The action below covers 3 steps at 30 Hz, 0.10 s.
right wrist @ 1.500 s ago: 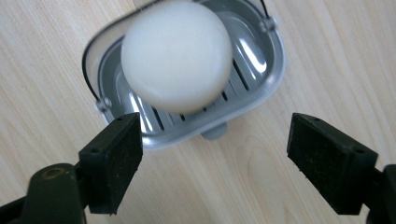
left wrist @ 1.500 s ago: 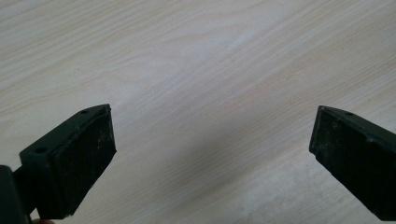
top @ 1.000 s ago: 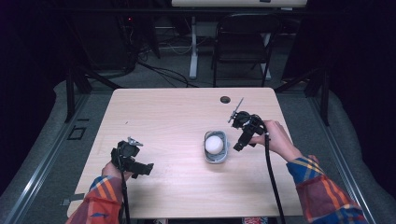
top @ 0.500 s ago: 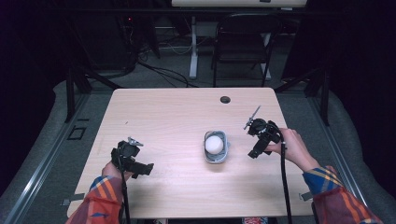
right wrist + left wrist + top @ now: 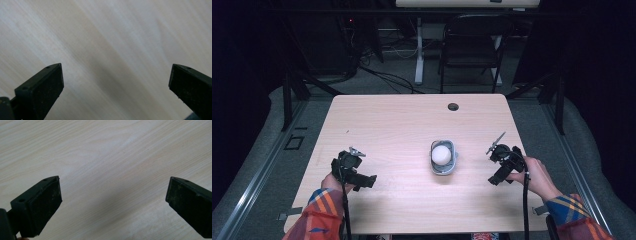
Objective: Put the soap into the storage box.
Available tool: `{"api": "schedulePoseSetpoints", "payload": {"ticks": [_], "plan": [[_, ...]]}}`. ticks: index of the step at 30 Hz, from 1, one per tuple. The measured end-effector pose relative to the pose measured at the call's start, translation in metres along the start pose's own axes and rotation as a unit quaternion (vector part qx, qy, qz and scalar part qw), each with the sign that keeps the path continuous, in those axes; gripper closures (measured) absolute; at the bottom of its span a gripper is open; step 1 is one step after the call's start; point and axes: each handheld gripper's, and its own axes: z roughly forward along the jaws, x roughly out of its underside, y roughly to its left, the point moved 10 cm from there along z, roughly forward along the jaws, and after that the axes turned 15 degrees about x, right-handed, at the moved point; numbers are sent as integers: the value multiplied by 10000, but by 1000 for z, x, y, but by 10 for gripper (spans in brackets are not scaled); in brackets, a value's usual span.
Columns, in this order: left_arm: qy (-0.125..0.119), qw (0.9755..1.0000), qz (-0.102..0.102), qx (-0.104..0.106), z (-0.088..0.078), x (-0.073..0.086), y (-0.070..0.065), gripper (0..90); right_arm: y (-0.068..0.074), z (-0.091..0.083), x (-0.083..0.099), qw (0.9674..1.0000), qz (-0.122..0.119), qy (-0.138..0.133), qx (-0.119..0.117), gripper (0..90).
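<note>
A small grey bowl (image 5: 445, 170) sits on the light wooden table (image 5: 402, 125), right of centre, with a white egg-like ball (image 5: 440, 154) inside it. My right gripper (image 5: 496, 179) hovers to the right of the bowl, apart from it. Its jaws have just been opening and stand wide, with bare wood between them in the right gripper view (image 5: 116, 67). My left gripper (image 5: 370, 181) rests near the front left of the table, open, over bare wood in the left gripper view (image 5: 115, 182).
A dark cable hole (image 5: 453, 106) marks the table's far side. A black chair (image 5: 469, 45) and desk legs stand beyond the table. The right table edge (image 5: 526, 165) lies close to my right hand.
My right gripper has pulled away from the bowl, moving right and toward the front edge. The left gripper, the bowl and the ball have stayed put.
</note>
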Motion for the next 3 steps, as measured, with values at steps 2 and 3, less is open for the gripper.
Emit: {"api": "schedulePoseSetpoints", "payload": {"ticks": [2,3], "plan": [[-9,10000,-4,0,0,0,0,3,0,3,7,9994,-246,199,160,0],[-3,10000,-1,-4,0,0,0,3,6,9,7,9999,-81,98,65,0]]}}
